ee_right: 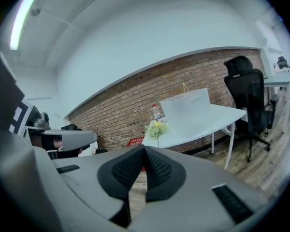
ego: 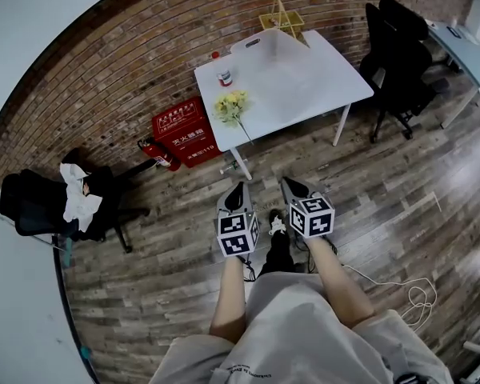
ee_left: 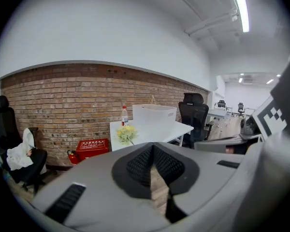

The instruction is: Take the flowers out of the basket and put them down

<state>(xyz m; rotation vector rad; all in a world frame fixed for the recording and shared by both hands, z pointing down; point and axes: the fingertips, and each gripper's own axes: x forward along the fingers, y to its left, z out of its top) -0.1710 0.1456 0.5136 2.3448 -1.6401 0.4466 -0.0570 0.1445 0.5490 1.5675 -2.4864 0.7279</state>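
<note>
The flowers (ego: 230, 106) lie on the white desk (ego: 312, 86) near its near left corner, with the yellow blooms on the top and the thin stem pointing toward the near edge. The basket (ego: 266, 48), a pale open bin, stands at the far side of the desk, apart from them. A red-capped bottle (ego: 223, 75) stands just beyond the flowers, left of the basket. Judged from how things lie, the flowers are already out and set down.

Both tools hang well short of the desk, above the wooden floor in front of the person. The left hand-held gripper (ego: 238, 189) is clenched on nothing, its jaws meeting at the tips. The right hand-held gripper (ego: 292, 184) is likewise clenched and empty.

The small spray looks light and soft, and its petals would likely crush under pressure. The stem seems thin and bendable, so it may swivel or slip in a pinch. The best hold is probably on the stem just below the blooms, with a gentle squeeze.
</note>
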